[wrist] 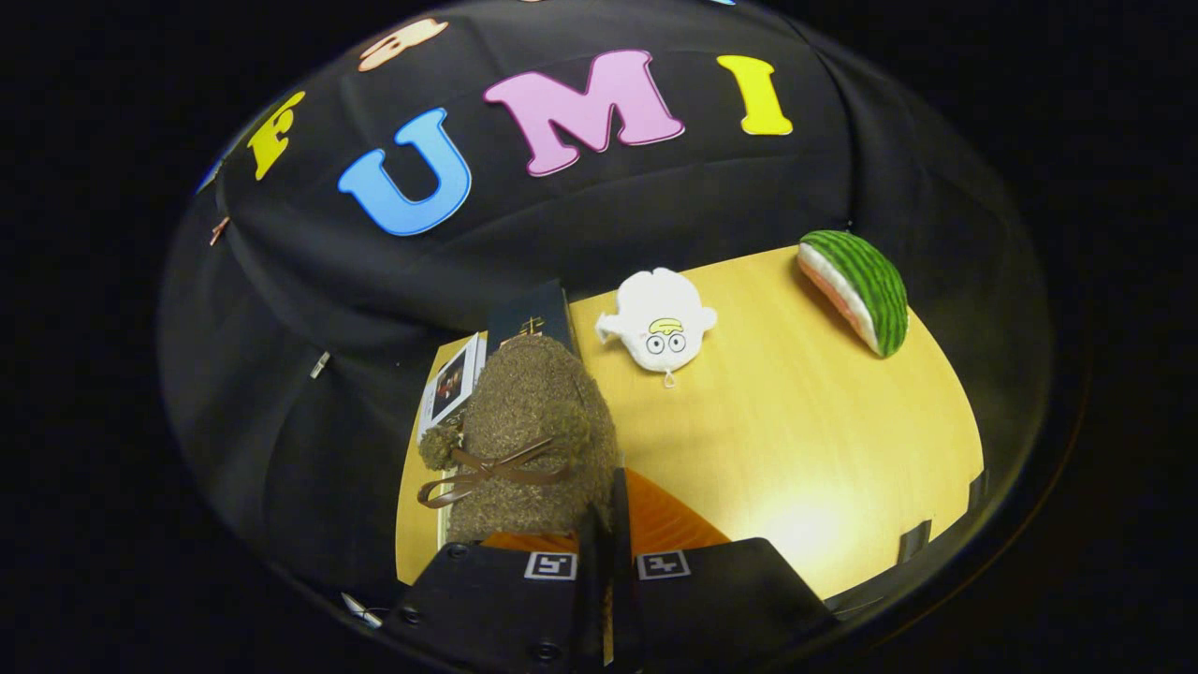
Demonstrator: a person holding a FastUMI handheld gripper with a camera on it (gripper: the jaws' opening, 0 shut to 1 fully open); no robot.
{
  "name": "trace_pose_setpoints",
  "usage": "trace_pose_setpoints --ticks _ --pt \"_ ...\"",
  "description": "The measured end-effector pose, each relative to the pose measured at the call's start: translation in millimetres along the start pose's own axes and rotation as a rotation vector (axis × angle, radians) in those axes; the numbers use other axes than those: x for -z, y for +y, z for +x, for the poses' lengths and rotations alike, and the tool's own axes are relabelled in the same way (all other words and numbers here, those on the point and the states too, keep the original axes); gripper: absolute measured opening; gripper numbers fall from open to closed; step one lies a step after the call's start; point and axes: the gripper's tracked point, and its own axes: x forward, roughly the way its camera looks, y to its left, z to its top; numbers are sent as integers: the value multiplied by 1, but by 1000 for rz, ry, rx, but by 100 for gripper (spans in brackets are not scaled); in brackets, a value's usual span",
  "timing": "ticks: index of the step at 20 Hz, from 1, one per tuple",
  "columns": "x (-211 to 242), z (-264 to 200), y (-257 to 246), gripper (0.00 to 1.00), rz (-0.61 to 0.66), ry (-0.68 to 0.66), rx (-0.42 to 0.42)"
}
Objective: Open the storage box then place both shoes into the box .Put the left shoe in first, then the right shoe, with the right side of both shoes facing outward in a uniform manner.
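A: Starting at the left of the frame, what's there?
B: A white-framed card or booklet (451, 384) lies flat on the wooden table (805, 440), and a dark upright box (532, 316) stands just behind the shoe.

A: And the shoe itself?
B: The fuzzy brown shoe (529, 431) sits lower left of centre, toe pointing away, with a brown ribbon bow (487, 473) and a pompom on its left side. Its orange lining (660, 520) shows at the opening.

A: How do the tongs stand?
B: The gripper (606, 524) is at the bottom centre, its fingers drawn together on the shoe's rim, pinching the edge between them.

A: Further right?
B: A white plush toy with round eyes (660, 323) lies mid-table beyond the fingers, and a watermelon-slice plush (856, 290) rests near the upper right corner of the table.
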Motion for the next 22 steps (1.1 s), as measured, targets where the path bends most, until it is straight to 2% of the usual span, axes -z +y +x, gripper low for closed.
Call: trace_pose_setpoints --ticks 7,15,20,22 --pt "67 60 28 9 -53 113 82" --pt "93 92 22 11 -115 152 140" --pt "111 86 26 28 -173 189 109" --pt "108 79 32 35 -192 154 76"
